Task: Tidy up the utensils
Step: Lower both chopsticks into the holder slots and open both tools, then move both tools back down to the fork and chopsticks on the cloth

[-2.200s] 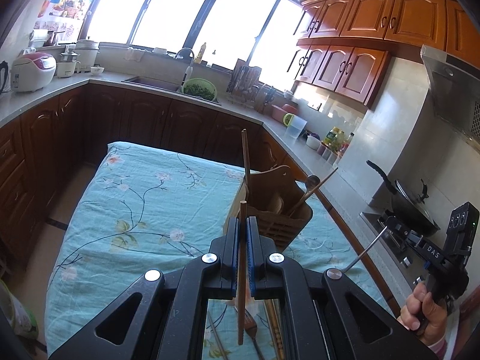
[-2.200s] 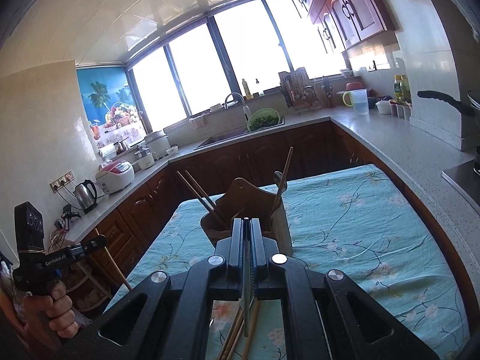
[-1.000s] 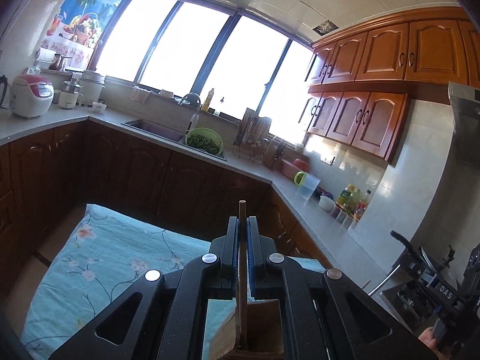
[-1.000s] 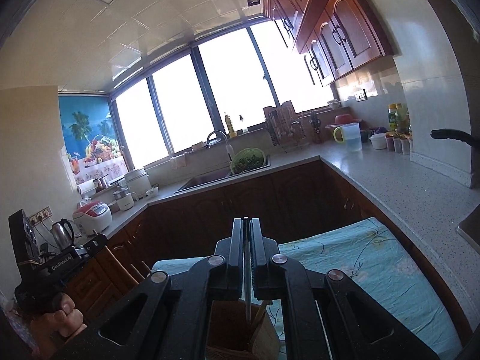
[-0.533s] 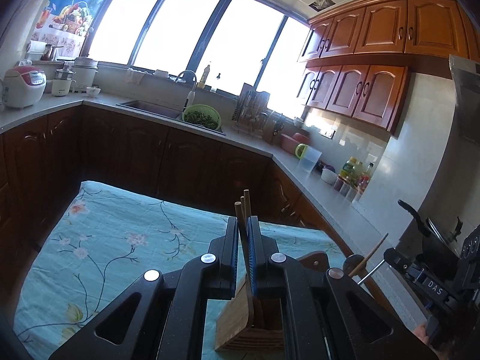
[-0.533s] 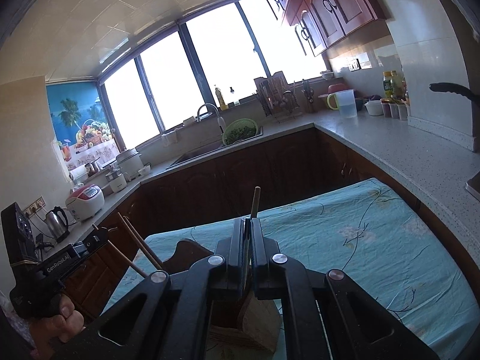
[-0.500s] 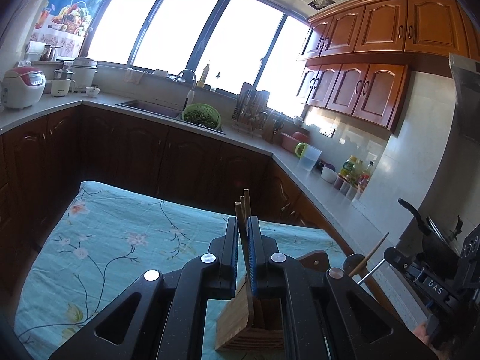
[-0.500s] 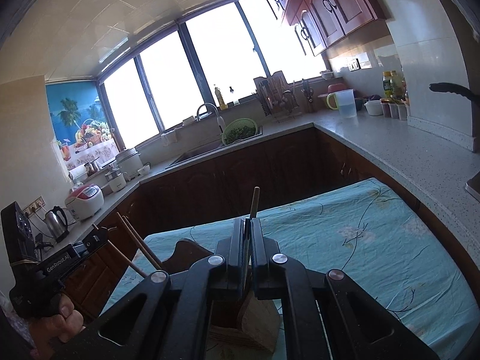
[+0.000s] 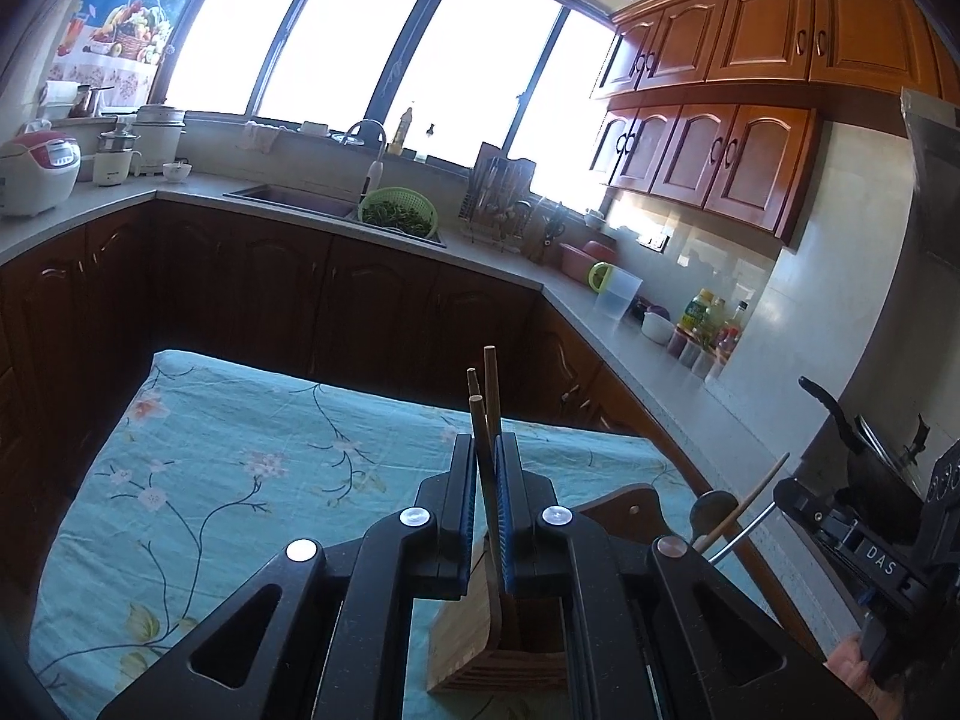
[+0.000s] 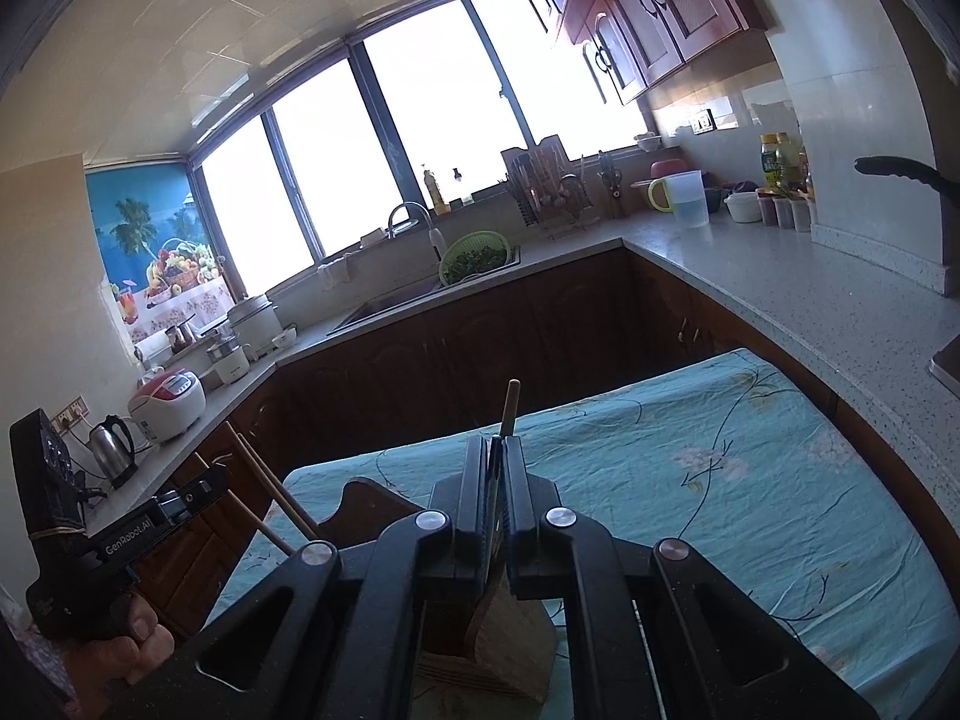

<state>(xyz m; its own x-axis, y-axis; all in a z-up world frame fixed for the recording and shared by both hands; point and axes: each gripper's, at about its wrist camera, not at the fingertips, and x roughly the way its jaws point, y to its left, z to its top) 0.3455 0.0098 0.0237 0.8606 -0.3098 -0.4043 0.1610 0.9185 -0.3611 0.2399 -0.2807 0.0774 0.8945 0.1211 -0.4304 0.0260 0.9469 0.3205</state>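
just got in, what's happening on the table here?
A person works two handheld grippers over a wooden utensil holder on the floral tablecloth. The left gripper pinches a chopstick, its lower end down in the holder. The right gripper, jaws opening, has a thin utensil between them over the same holder.

Black tongs [image 9: 487,468] — blue pads, silver screws (white "DAS" lettering on the other) [image 9: 744,531].

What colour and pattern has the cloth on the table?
Light blue cloth with a flower-and-branch print; left wrist view.
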